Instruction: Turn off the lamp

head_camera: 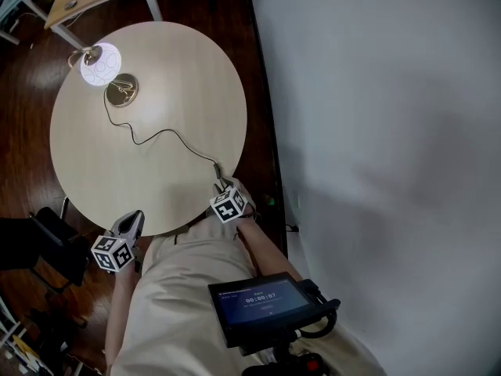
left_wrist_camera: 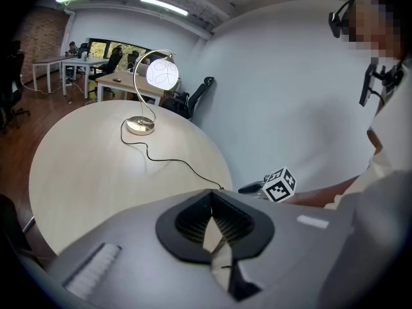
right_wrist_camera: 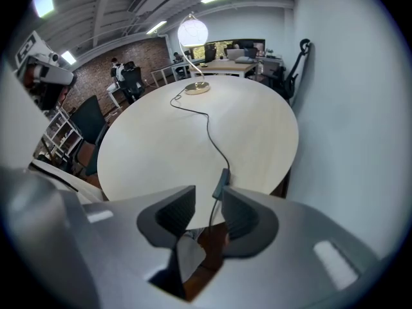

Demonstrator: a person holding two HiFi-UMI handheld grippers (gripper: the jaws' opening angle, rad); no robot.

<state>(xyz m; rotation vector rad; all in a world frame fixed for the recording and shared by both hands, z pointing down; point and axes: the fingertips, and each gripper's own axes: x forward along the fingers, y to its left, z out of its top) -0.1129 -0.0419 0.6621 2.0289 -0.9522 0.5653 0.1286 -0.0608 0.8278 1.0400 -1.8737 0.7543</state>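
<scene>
Glowing at the far side of the round desk [head_camera: 184, 69] in the head view, the lamp [head_camera: 102, 63] is not yet off. Its cord [head_camera: 164, 131] trails to an inline switch [head_camera: 217, 170] at the near edge, just beside the right claw [head_camera: 221, 185]. The left claw [head_camera: 133, 219] hangs at the near rim.

Left gripper view: that claw is closed on nothing.

Right gripper view: the jaws stand apart, with the switch just ahead between them, unpressed.

No writing is legible, and the digits on the tablet [head_camera: 262, 302] are too small.

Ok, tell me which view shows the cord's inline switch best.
The right gripper view: the switch sits large just ahead of the open right claw. The head view shows it tiny at the table edge; the left gripper view shows only the cord leading there.
</scene>
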